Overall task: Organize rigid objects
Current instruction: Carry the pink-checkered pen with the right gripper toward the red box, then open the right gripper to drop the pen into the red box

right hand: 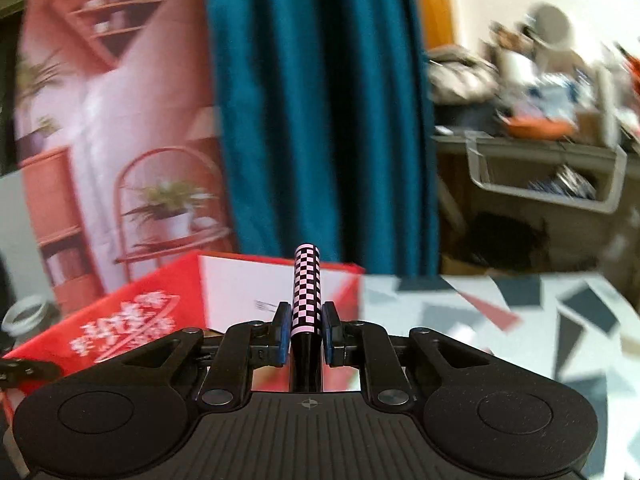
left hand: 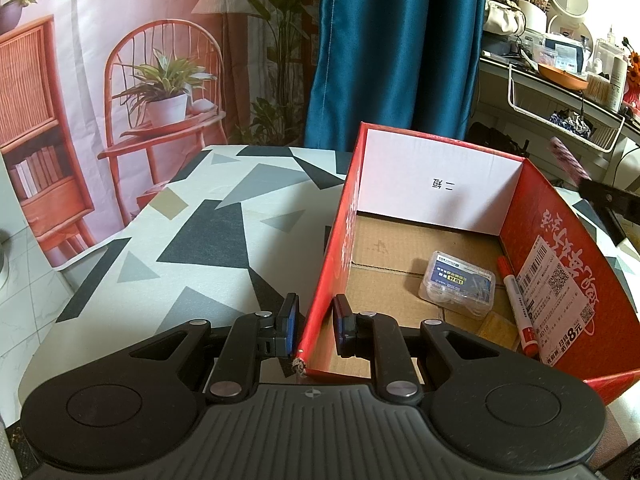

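Right tool (right hand: 307, 330) clamped around upright checkered tube (right hand: 307, 288); left tool (left hand: 316, 326) pinching box wall (left hand: 320, 300).

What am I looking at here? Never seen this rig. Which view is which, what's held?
No robot: a person holds a two-finger gripper in each hand, with a fisheye camera on each looking along the fingers. In the left wrist view, the left gripper is shut on the wall of a red box standing on a patterned table. Inside the box lie a clear case and a red marker. In the blurred right wrist view, the right gripper is shut on a pink-and-black checkered stick, with the box beyond it.
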Demonstrator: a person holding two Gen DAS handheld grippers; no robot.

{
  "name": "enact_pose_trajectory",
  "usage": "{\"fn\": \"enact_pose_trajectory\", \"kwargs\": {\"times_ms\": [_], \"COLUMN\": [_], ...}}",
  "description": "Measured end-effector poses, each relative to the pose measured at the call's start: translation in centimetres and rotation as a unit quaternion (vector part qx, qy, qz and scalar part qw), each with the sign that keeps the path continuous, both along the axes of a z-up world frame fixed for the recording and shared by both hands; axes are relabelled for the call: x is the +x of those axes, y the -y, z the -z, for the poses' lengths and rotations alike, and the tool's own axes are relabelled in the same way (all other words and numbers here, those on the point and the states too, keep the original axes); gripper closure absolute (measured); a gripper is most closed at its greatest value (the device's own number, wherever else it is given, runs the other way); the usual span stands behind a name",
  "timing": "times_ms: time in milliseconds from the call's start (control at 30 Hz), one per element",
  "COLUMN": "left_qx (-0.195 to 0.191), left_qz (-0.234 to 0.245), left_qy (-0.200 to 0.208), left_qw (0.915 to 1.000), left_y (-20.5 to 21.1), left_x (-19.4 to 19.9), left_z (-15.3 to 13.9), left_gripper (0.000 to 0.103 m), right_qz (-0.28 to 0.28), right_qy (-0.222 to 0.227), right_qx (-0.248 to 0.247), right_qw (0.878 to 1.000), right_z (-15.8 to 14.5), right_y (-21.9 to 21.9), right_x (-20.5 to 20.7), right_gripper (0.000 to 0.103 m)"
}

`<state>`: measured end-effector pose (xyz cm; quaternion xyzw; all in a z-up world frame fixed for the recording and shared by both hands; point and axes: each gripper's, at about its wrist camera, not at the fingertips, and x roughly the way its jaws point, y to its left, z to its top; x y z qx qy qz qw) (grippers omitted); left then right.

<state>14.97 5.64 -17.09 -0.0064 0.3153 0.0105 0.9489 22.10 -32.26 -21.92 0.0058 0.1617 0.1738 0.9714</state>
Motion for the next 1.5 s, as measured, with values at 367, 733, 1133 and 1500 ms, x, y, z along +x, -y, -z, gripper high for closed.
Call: {"fn": "enact_pose_trajectory", "kwargs": {"times_ms": [367,733,1133,1500], "left_qx": [-0.004,-0.005,-0.006,-0.001], "left_qz": [0.001,0.0,0.0,0.003], "left_qy": [0.0,0.0,0.0,-0.002], "left_qw": [1.0,1.0,1.0,1.0], "left_y": [0.0,-0.1,-0.1,-0.1], "left_x": [0.1,0.1,0.0,0.0], "left_z": [0.1,0.1,0.1,0.1], "left_gripper": [0.083,0.083,0.083,0.084], "right_qz": [-0.042,-0.041,0.014,-0.005], "right_qy": [-0.027,-0.019,0.02,-0.066], "right_qx": [-0.065,-0.06,-0.05,-0.122], "right_qw": [0.997,0.997,0.998,0.99], "right_z": [1.8,1.6,-0.6,3.3], "right_y": [-4.3,-4.0,0.6,5.0], "right_x": [0.9,-0.2,-0.8,3.0], "right_gripper": [0.088,0.084,0.067,0.066]}}
